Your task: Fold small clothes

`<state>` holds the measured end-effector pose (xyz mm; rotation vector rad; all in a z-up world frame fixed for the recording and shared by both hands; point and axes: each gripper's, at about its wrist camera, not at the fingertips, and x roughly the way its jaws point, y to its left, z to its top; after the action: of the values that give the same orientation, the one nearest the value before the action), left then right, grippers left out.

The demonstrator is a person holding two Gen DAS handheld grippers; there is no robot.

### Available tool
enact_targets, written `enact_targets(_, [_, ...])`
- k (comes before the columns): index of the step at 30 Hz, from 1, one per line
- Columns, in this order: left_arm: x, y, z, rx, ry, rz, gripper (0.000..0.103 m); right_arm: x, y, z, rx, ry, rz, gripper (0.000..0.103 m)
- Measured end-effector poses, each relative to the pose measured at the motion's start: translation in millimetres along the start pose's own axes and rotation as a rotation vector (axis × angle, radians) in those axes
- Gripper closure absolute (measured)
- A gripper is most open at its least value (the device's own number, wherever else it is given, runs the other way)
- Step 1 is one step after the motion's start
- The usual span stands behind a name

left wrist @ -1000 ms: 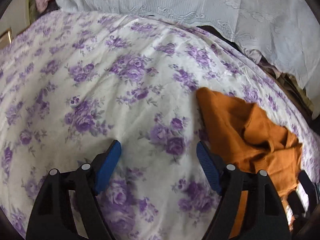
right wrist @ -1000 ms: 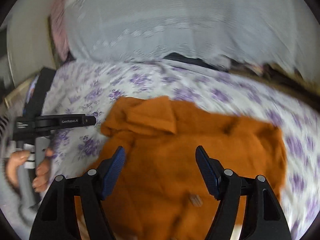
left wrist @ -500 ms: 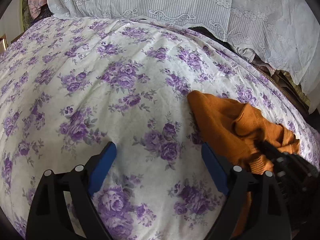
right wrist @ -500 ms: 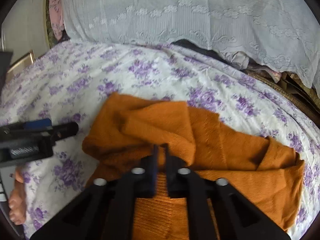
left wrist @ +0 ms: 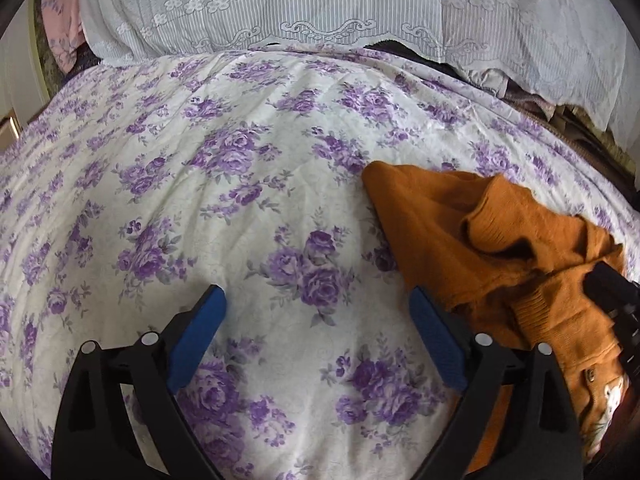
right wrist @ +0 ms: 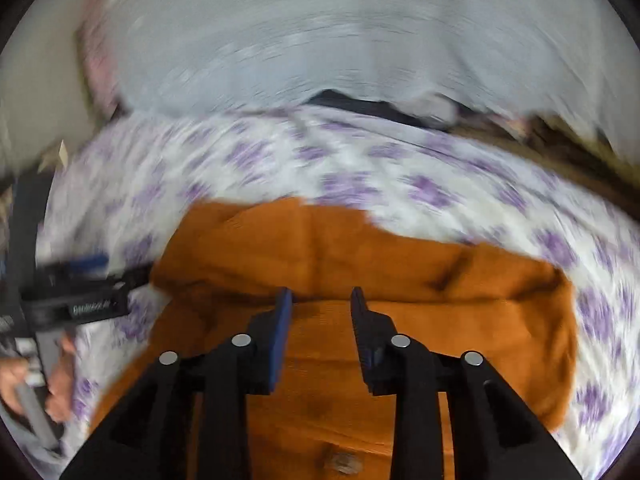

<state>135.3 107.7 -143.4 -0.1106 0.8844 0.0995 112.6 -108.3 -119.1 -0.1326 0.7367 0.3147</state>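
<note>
My orange knit sweater (left wrist: pixel 460 240) lies rumpled on the flowered bedspread (left wrist: pixel 200 200), one ribbed cuff bunched up, its body spread out flat.

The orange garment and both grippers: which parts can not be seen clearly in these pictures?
- Orange garment, left wrist view: its right side is cut off by the frame edge and the right gripper.
- Orange garment, right wrist view: motion blur hides the folds; the right gripper covers the near part.
- Left gripper, right wrist view: blurred, so its opening is unclear there.
</note>
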Motion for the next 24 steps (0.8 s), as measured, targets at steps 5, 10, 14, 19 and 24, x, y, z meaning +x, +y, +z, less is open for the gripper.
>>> enact_targets(5, [1.1,2.2,0.6,-0.006,0.005,-0.014,0.012,37.2,49.9,18.5,-0.162,0.025,-0.044,0.072])
enact_targets(10, [1.5,3.7,1.4,-0.009,0.009,-0.026,0.011,41.7,40.0,34.0,-0.088,-0.006,-0.053,0.098])
enact_targets(14, [-0.6,4.9,1.7,-0.019,0.008,-0.034,0.011,4.3,-18.2,29.9,0.180,-0.080,0.056,0.098])
enact_targets(19, [-5.4,-4.7,1.0,-0.005,0.011,-0.062,0.011,-32.7,-113.9,-4.9,0.512,-0.132,0.086,0.098])
enact_targets(24, [-6.0,-23.9,-0.1,0.051,0.027,-0.053,0.011,-10.0,-159.0,-59.8,0.648,-0.003,0.072,0.093])
